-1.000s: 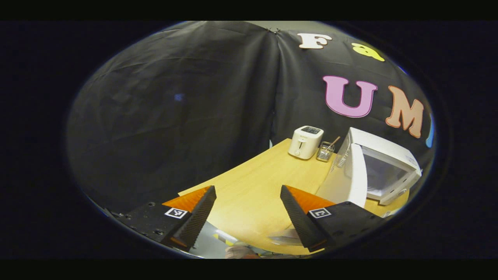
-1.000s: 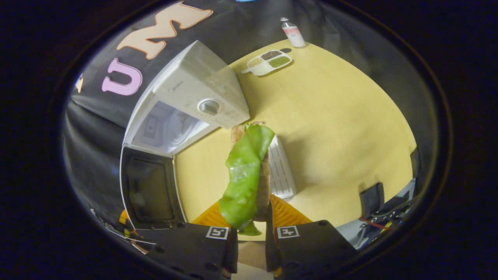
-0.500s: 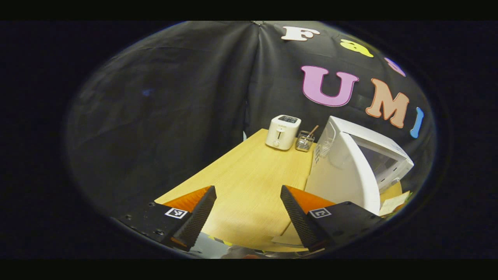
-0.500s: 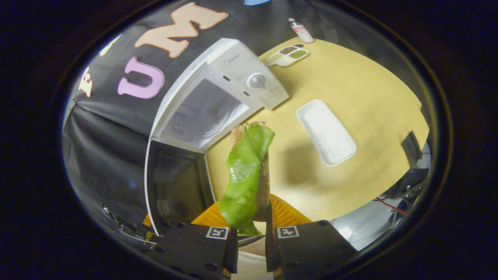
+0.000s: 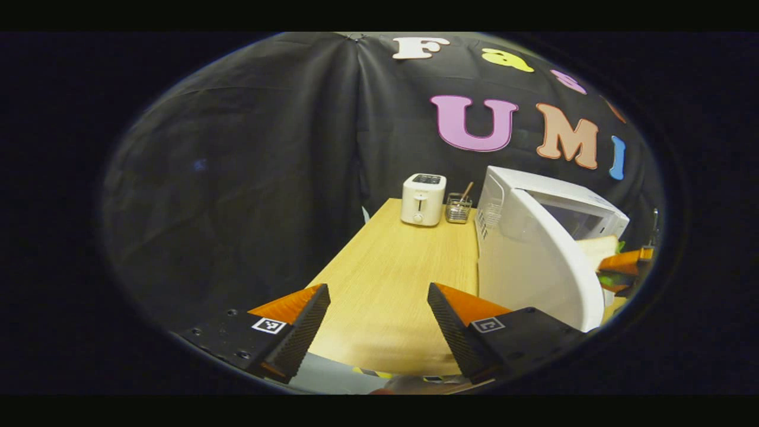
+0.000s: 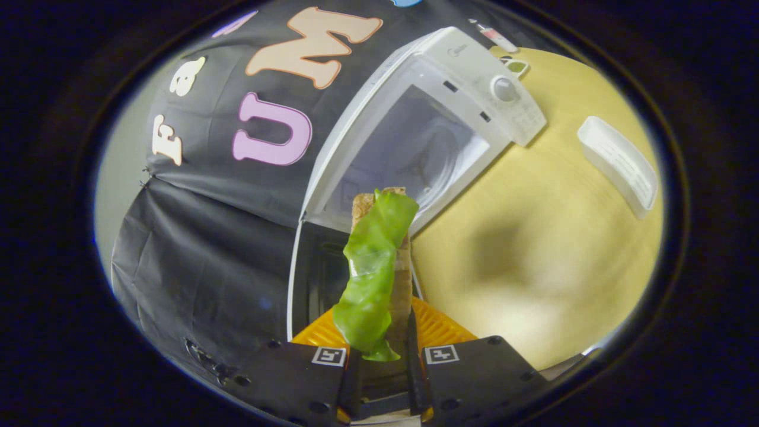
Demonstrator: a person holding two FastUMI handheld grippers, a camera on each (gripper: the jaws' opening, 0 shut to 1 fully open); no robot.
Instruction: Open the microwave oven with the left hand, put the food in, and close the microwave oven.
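door open: done | my right gripper [image 6: 382, 356] clamps the sandwich [image 6: 379, 267], just short of microwave [image 6: 415, 142] cavity | my left gripper [image 5: 378, 326] spread, empty | left: load, shut door [image 5: 539, 261]

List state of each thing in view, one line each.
Microwave: door swung open, cavity empty.
Sandwich: held upright in the right hand-held gripper, in front of the cavity, not yet inside.
Left hand-held gripper: open, holding nothing, over the table.
Tray: on the table, empty.
Toaster: upright, slots look empty.
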